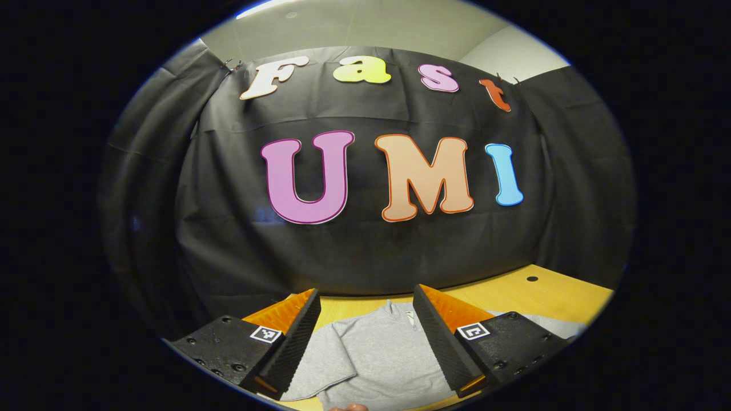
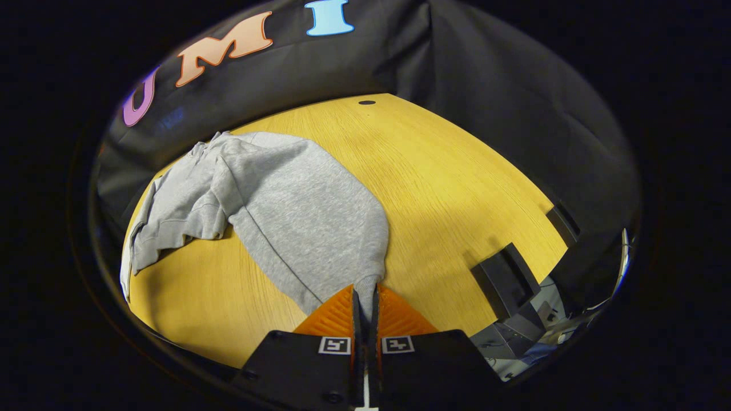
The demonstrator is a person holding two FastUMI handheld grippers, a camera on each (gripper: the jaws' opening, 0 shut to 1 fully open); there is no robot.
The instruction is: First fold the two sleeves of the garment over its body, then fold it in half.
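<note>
A grey sweatshirt lies on the yellow wooden table, its collar toward the far wall. In the right gripper view my right gripper is shut on the end of the long sleeve, which runs from the fingers up to the shoulder. The sweatshirt's other side lies bunched at the left. In the left gripper view my left gripper hangs open above the sweatshirt's chest, with nothing between its fingers. The collar with a short zip shows between them.
A dark block-shaped mount sits at the table's near right edge, with equipment below it. A small round hole marks the far part of the tabletop. Black cloth walls the far and right sides. Bare wood lies right of the sleeve.
</note>
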